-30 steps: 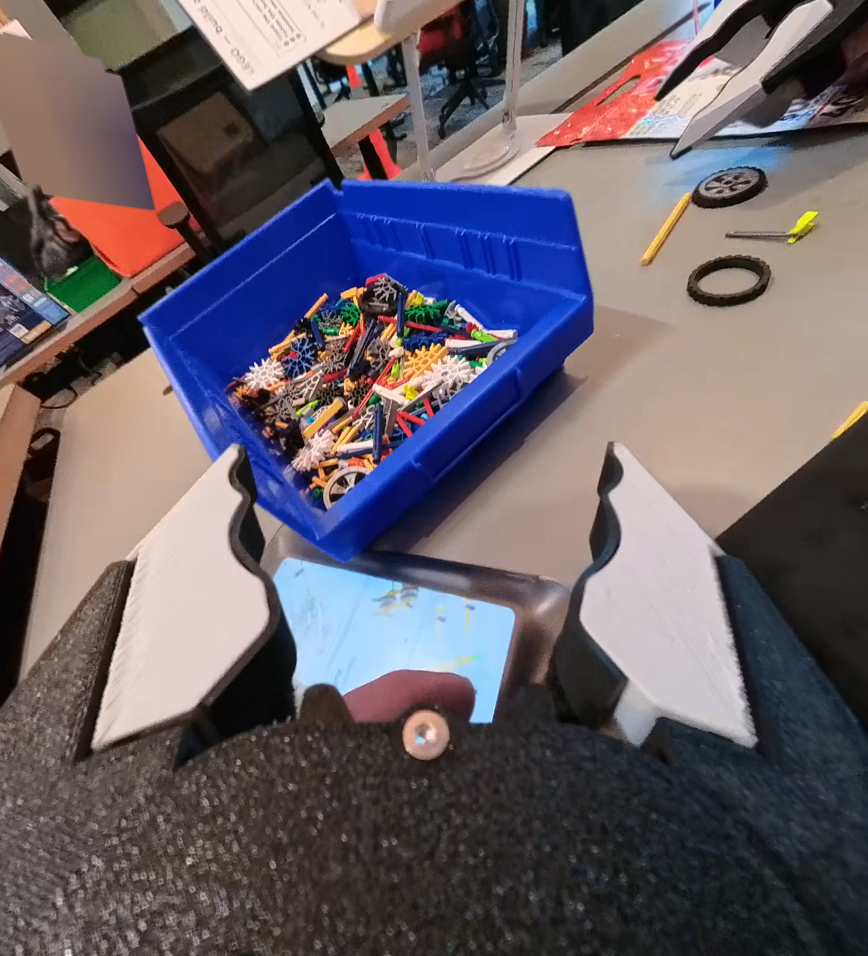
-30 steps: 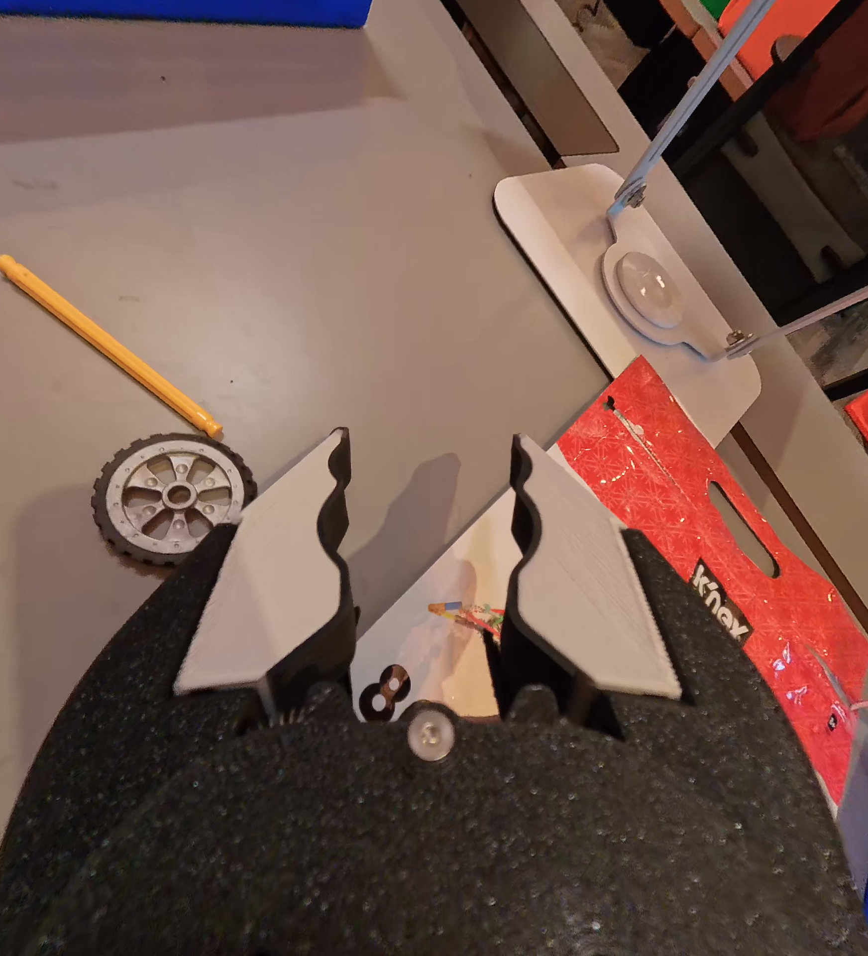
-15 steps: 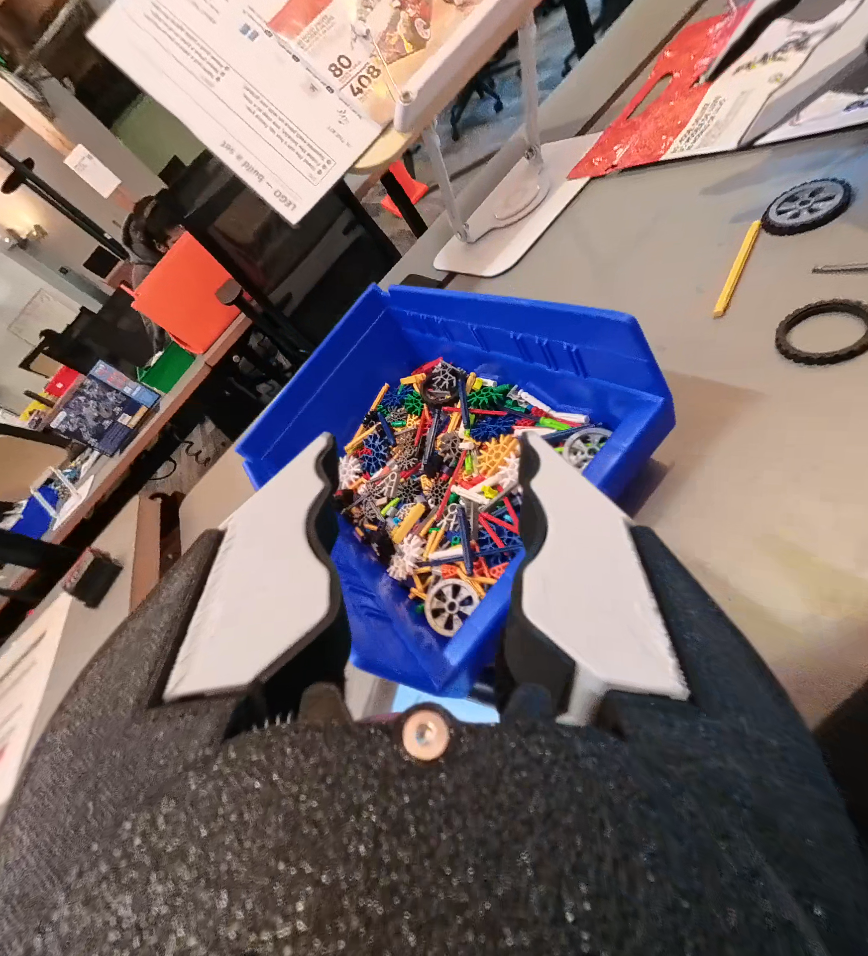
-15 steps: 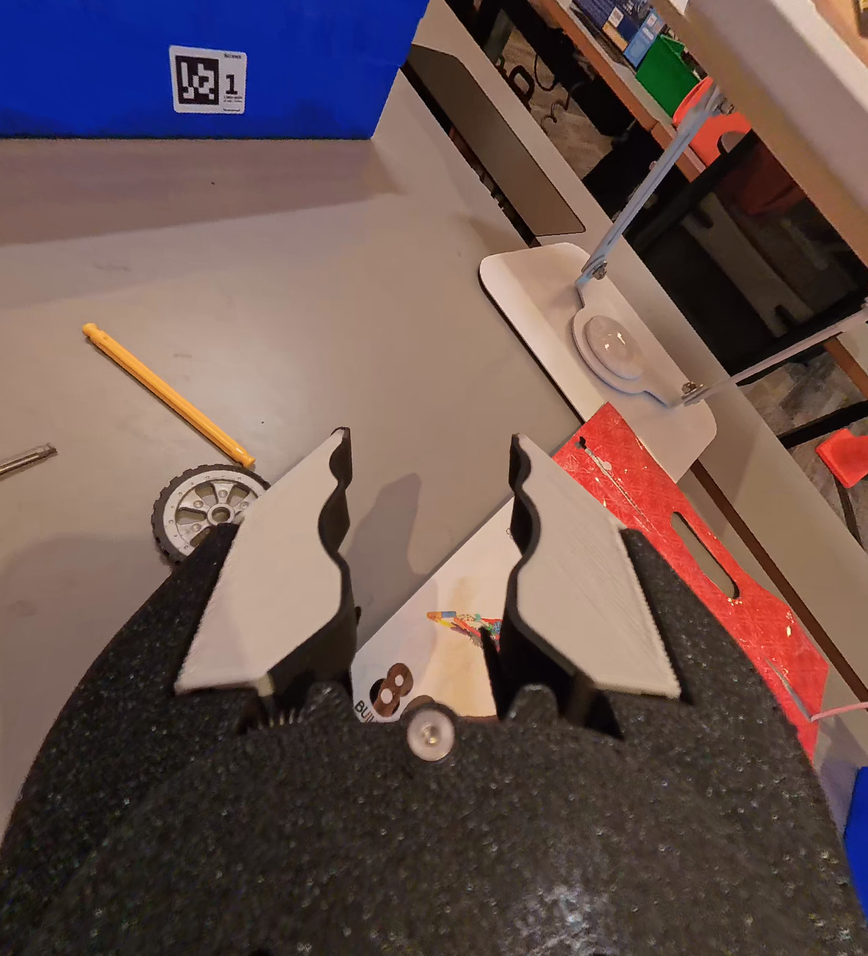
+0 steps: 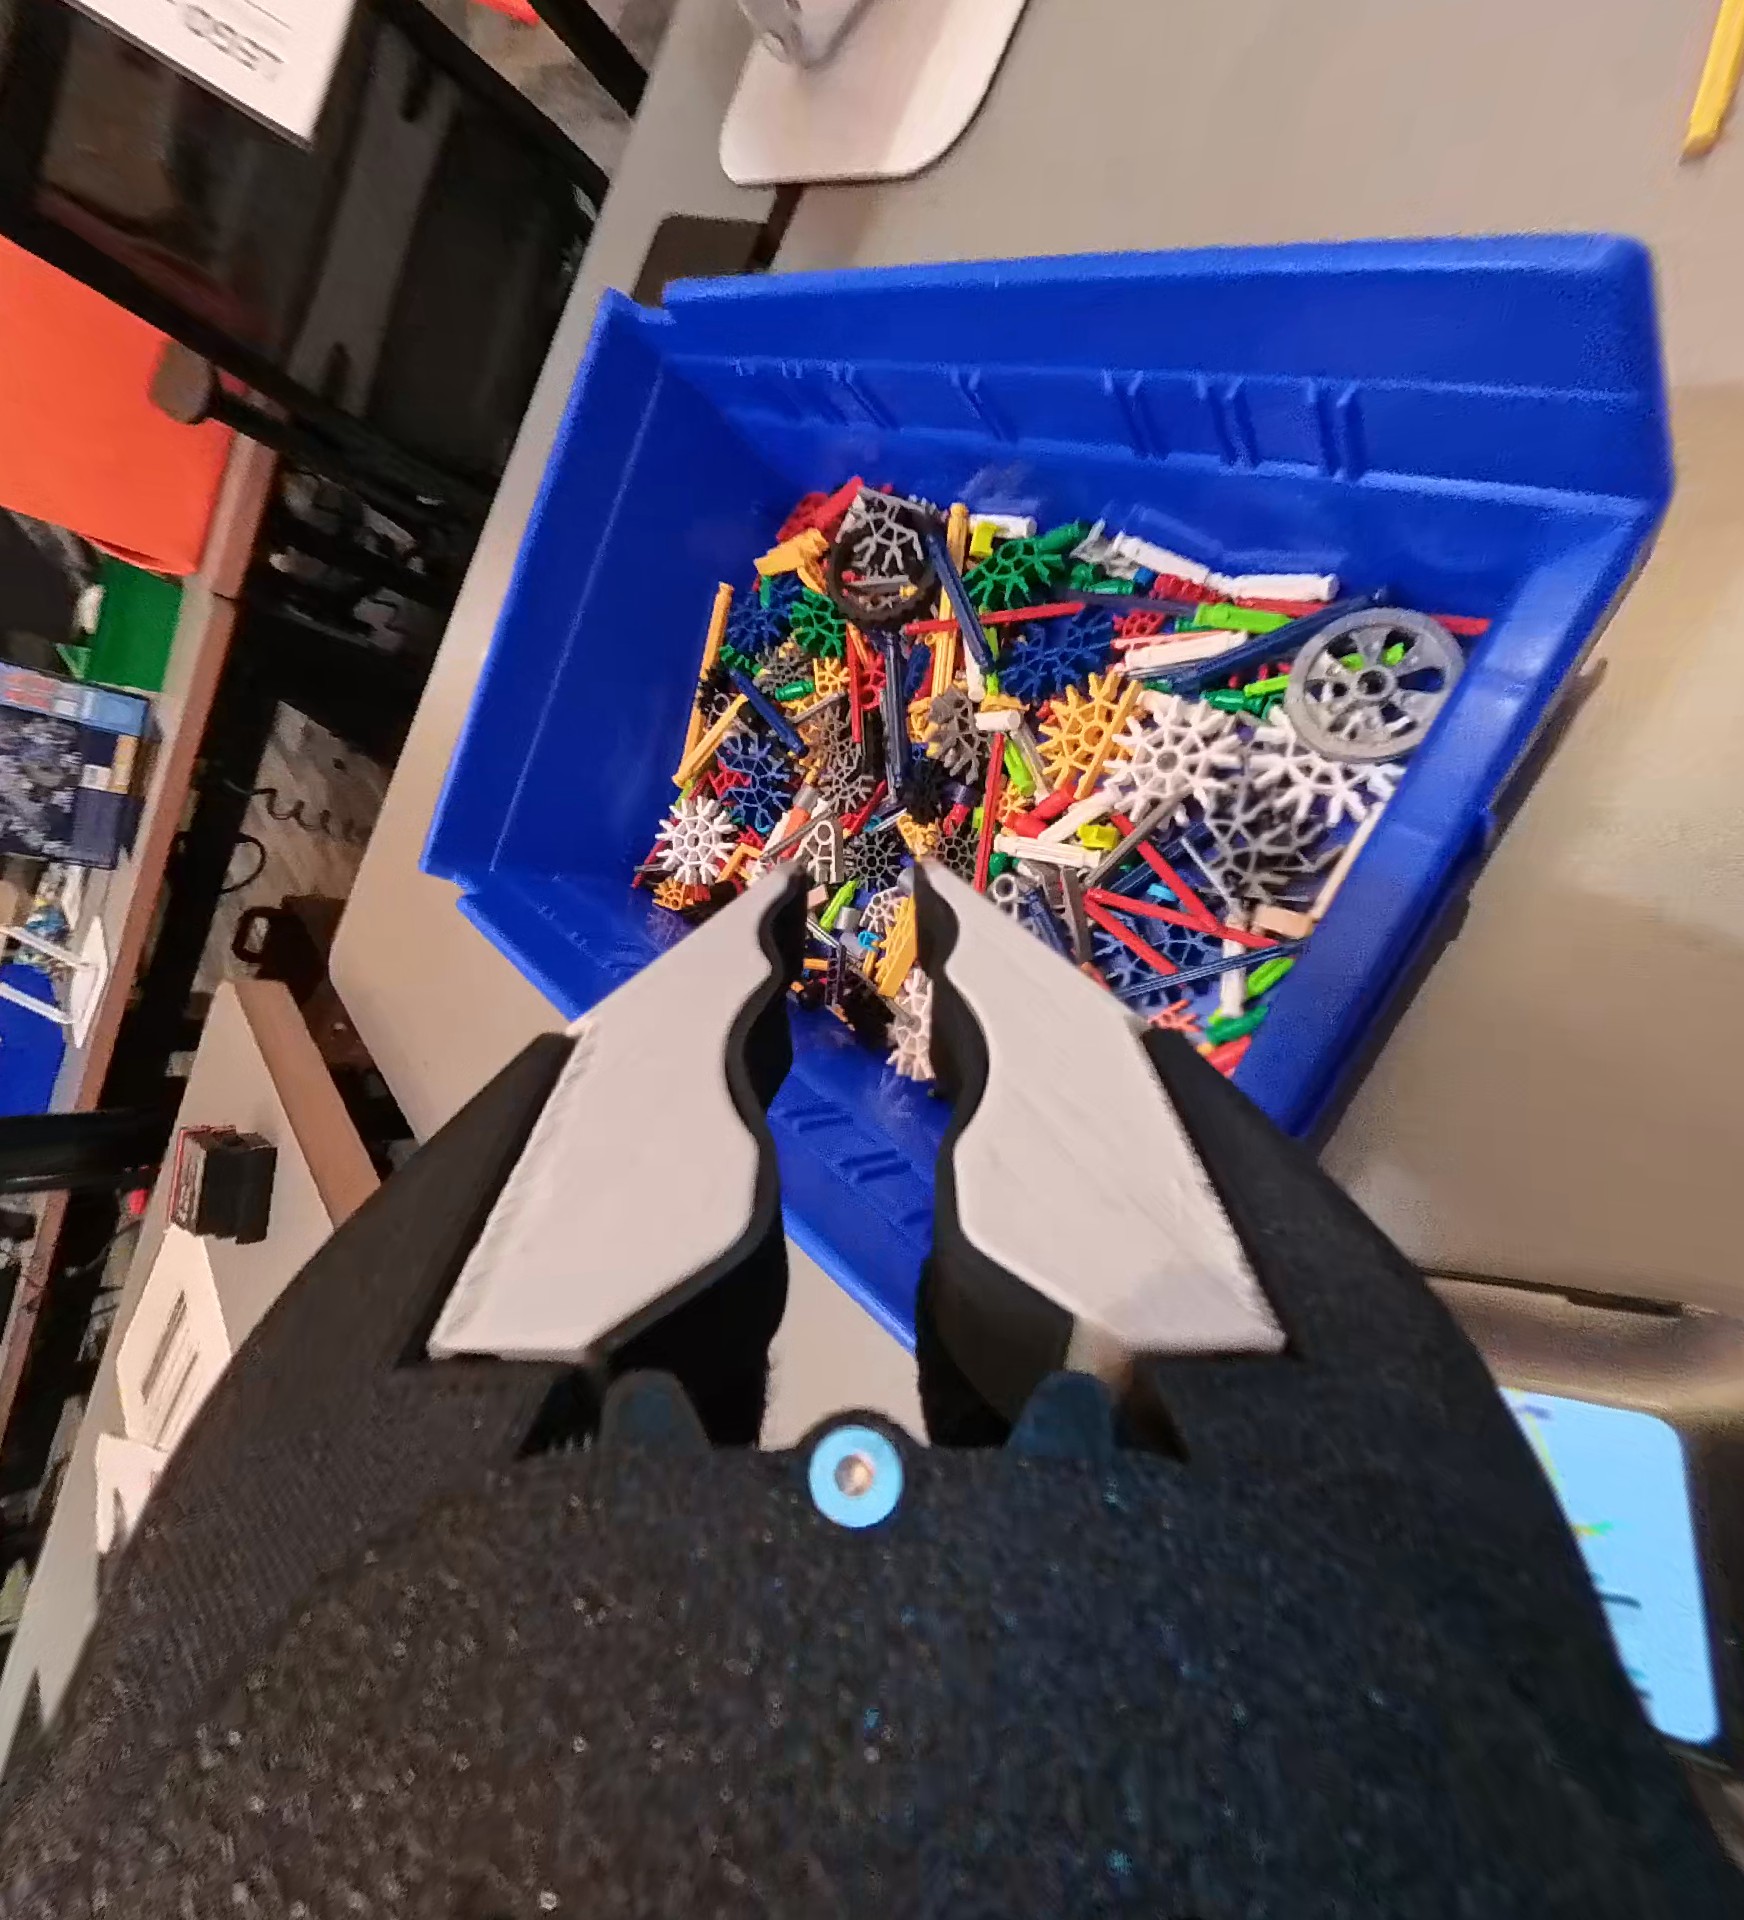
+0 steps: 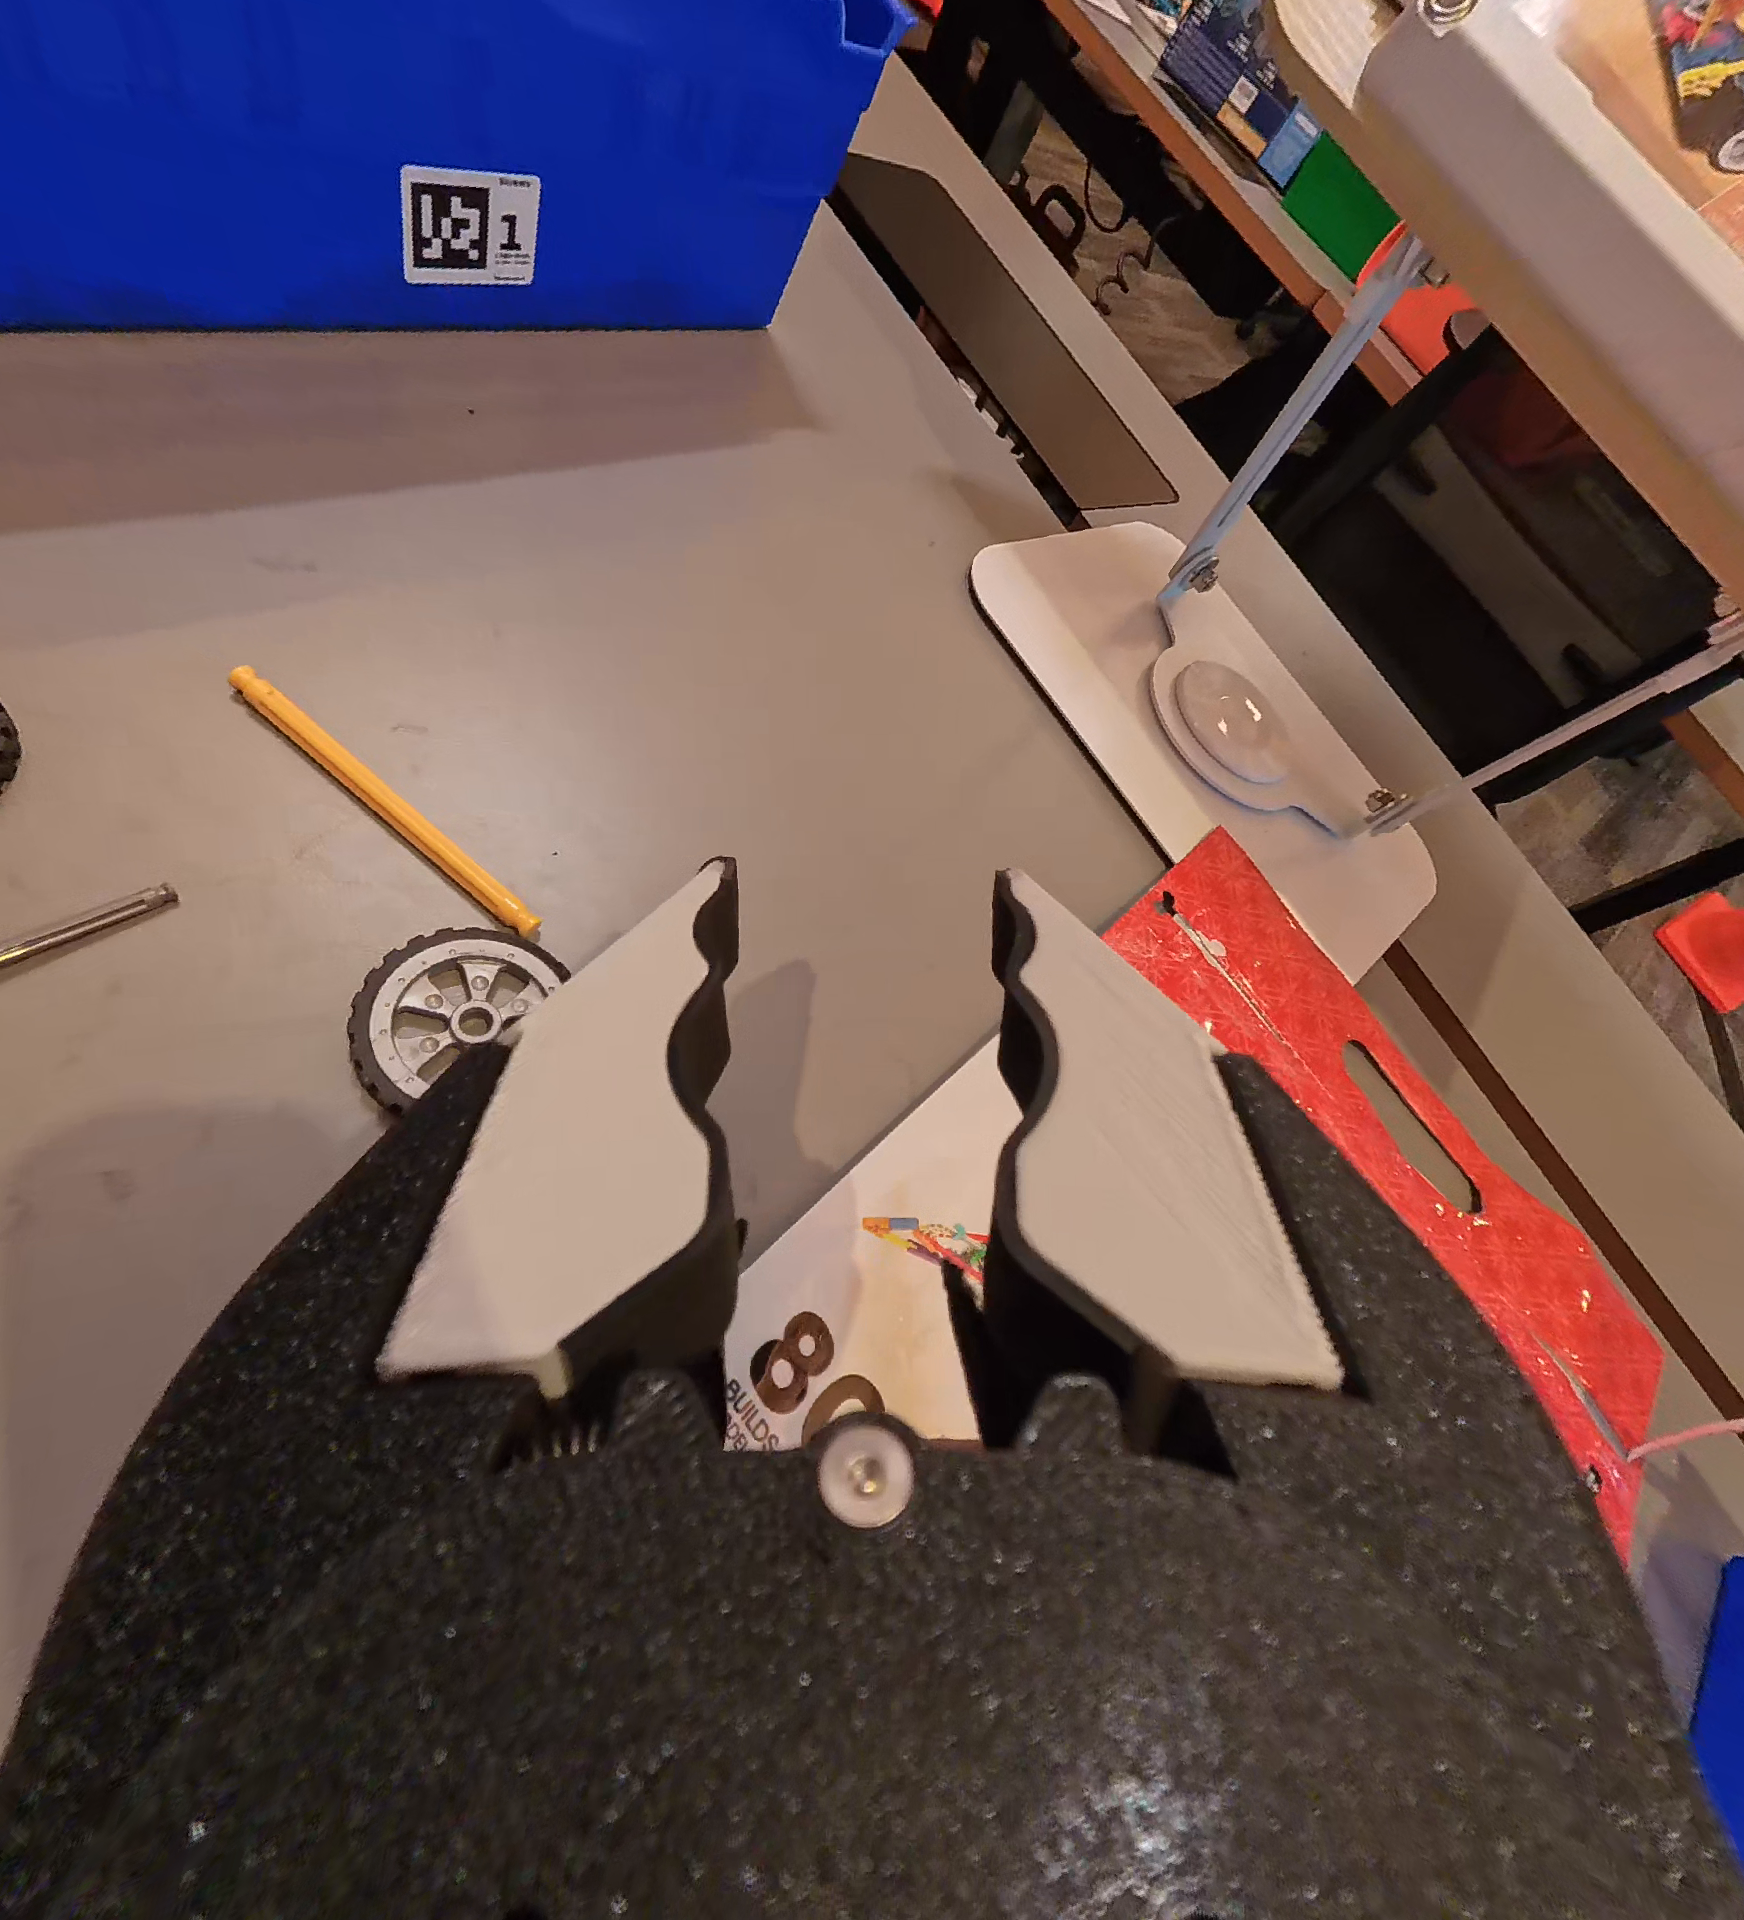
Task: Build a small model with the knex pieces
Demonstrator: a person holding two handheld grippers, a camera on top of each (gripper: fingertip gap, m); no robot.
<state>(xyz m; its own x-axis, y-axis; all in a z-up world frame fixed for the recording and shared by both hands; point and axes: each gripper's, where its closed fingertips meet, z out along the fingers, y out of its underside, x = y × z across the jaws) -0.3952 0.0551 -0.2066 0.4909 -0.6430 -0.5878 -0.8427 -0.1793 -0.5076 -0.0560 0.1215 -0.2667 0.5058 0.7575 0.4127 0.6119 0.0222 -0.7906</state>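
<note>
Left gripper (image 5: 855, 883), narrowly parted, hovers over blue bin (image 5: 1533, 343); right gripper (image 6: 863, 873), spread, above bare table (image 6: 743, 623).

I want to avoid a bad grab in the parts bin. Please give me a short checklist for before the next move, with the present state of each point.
1. Left gripper is over the pile of small coloured plastic building pieces: ok.
2. Left gripper holds nothing: ok, a narrow gap shows between the tips, nothing in it.
3. Blue plastic bin rests flat on the grey table: ok.
4. One single piece sits between the left fingertips: cannot tell, the pieces are tangled.
5. Right gripper is open and empty: ok.
6. Right gripper is away from the grey spoked wheel with black tyre and the yellow plastic rod: ok, both lie to its left, untouched.
</note>
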